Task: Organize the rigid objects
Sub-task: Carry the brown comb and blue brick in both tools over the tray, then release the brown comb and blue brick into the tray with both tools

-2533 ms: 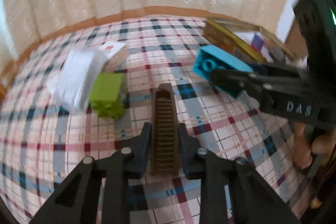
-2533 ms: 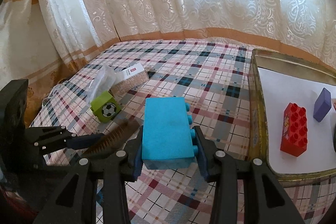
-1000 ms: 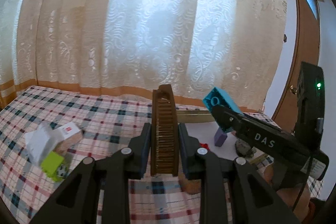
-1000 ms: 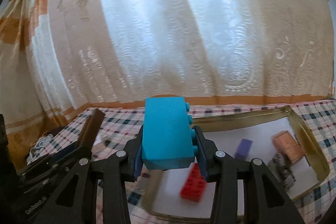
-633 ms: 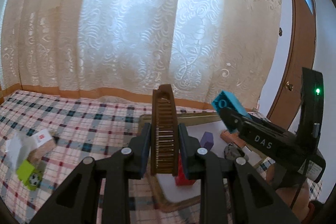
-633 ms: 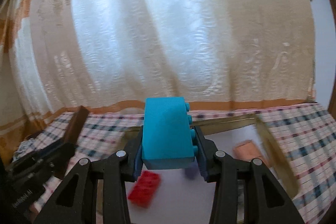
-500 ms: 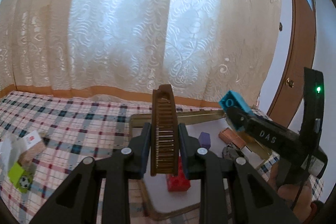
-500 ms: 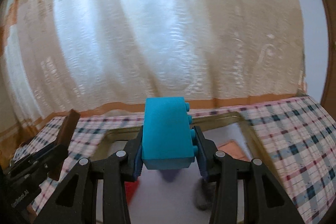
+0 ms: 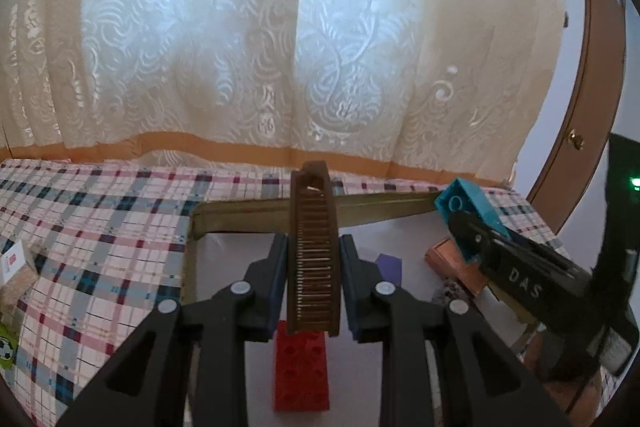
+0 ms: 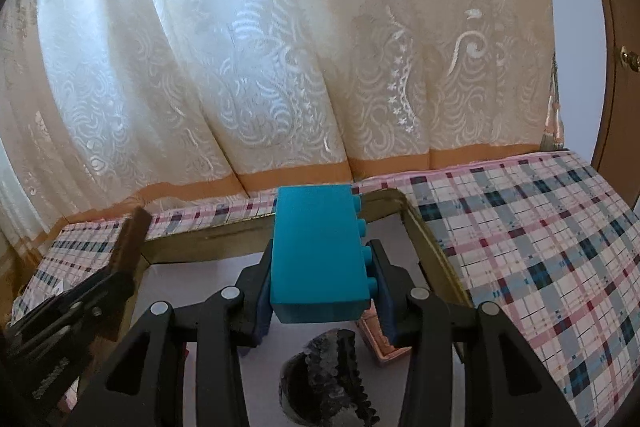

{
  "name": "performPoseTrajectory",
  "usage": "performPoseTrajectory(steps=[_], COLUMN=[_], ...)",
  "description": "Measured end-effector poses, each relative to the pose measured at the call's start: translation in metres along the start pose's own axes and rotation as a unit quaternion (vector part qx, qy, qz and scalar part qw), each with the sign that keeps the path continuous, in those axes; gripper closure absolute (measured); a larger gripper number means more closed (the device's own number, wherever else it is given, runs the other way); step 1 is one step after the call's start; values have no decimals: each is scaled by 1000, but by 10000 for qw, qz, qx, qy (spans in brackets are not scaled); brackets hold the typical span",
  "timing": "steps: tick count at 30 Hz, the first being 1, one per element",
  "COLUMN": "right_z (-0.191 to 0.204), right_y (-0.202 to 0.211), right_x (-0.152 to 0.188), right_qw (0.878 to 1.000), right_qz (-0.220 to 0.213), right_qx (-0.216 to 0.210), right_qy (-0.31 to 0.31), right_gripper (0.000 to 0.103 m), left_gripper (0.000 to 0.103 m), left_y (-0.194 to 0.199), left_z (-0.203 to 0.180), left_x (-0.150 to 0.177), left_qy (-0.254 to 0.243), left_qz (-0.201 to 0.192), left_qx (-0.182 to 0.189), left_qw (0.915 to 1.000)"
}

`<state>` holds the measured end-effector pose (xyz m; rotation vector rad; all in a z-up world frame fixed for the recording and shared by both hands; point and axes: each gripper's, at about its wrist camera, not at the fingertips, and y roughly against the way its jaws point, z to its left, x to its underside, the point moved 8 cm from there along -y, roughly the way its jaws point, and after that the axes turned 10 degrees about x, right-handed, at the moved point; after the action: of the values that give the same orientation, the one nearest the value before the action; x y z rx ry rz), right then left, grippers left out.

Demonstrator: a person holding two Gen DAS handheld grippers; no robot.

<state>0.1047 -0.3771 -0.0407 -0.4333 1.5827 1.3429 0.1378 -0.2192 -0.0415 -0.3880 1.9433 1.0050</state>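
My left gripper (image 9: 314, 267) is shut on a brown comb (image 9: 314, 255) and holds it in the air over the gold-rimmed tray (image 9: 248, 213). My right gripper (image 10: 322, 267) is shut on a blue brick (image 10: 318, 251), also above the tray (image 10: 432, 255); it shows in the left wrist view (image 9: 466, 223) at the right. In the tray lie a red brick (image 9: 301, 371), a purple block (image 9: 390, 265), a copper-coloured box (image 9: 452, 261) and a dark sequined thing (image 10: 324, 375). The left gripper with the comb (image 10: 130, 243) shows at the left of the right wrist view.
The tray sits on a plaid cloth (image 9: 100, 227). At the far left edge lie a white-labelled packet (image 9: 12, 263) and a green football cube (image 9: 6, 347). A lace curtain (image 9: 280, 47) hangs behind. A wooden door (image 9: 588, 107) stands at the right.
Both grippers have lifted from the cloth and moved right over the tray, still holding the comb and the blue brick. The green cube and packet slid to the left edge.
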Motion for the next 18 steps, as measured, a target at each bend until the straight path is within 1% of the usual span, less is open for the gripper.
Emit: performPoseTrajectory(steps=[7, 10, 18], right_z=[4, 5, 6], right_y=[-14, -19, -19], right_x=[7, 9, 9], right_qw=[9995, 9993, 9989], right_qz=[219, 312, 336], right_qx=[165, 167, 248], right_qy=[123, 143, 204], right_gripper=[58, 58, 58], left_gripper=[79, 79, 79], left_y=[-17, -19, -25], left_z=[0, 2, 7], left_x=[7, 9, 8], left_qy=[3, 12, 61], left_qz=[302, 347, 429], left_qx=[-203, -269, -413], left_qw=[9993, 9990, 9982])
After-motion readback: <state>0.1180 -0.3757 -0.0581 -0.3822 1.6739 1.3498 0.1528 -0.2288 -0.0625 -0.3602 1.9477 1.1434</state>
